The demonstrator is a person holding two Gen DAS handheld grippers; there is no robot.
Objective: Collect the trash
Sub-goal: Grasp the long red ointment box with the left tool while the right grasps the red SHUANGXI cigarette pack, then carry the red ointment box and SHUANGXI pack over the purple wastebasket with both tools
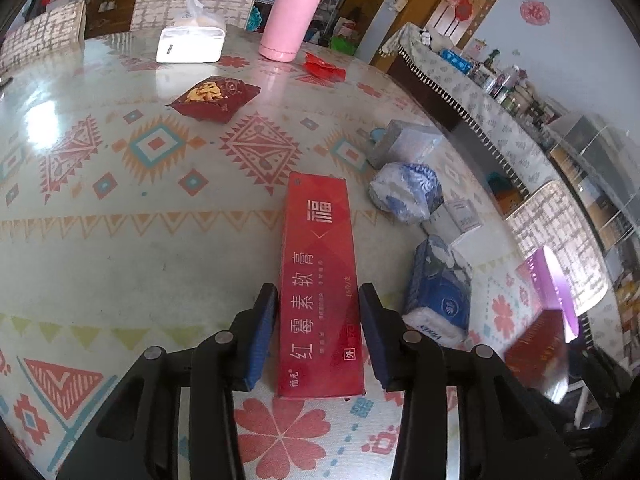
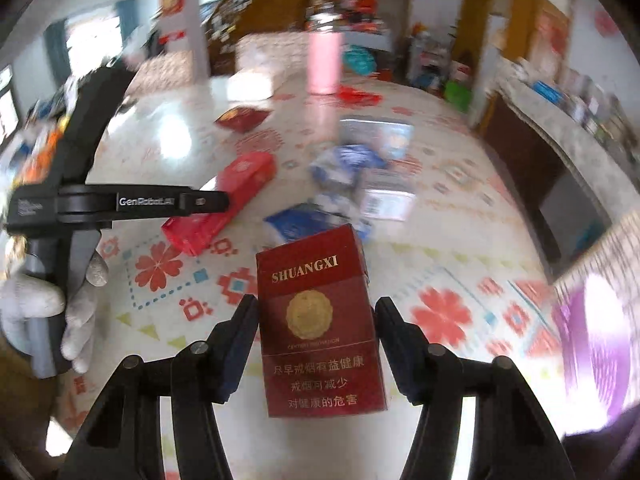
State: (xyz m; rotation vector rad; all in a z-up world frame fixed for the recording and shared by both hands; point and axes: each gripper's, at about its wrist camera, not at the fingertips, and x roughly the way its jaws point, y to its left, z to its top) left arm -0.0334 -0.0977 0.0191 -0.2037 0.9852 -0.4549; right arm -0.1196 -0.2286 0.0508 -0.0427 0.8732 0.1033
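A long red ointment box [image 1: 320, 280] lies on the patterned tablecloth [image 1: 120, 240], its near end between the fingers of my left gripper [image 1: 318, 336]. The jaws flank it with small gaps on both sides, so the gripper is open. It also shows in the right wrist view [image 2: 224, 200], with the left gripper above it. My right gripper [image 2: 316, 344] is shut on a dark red Shuangxi cigarette pack [image 2: 320, 332], held above the table. The same pack shows blurred at the right of the left wrist view [image 1: 536, 352].
A snack bag [image 1: 214, 98], red wrapper [image 1: 322, 66], pink flask [image 1: 290, 16] and white tissue box [image 1: 192, 42] stand farther back. Crumpled blue-white bags and small boxes [image 1: 420, 216] pile at the right. A purple bag [image 2: 592, 344] is at the table's right edge.
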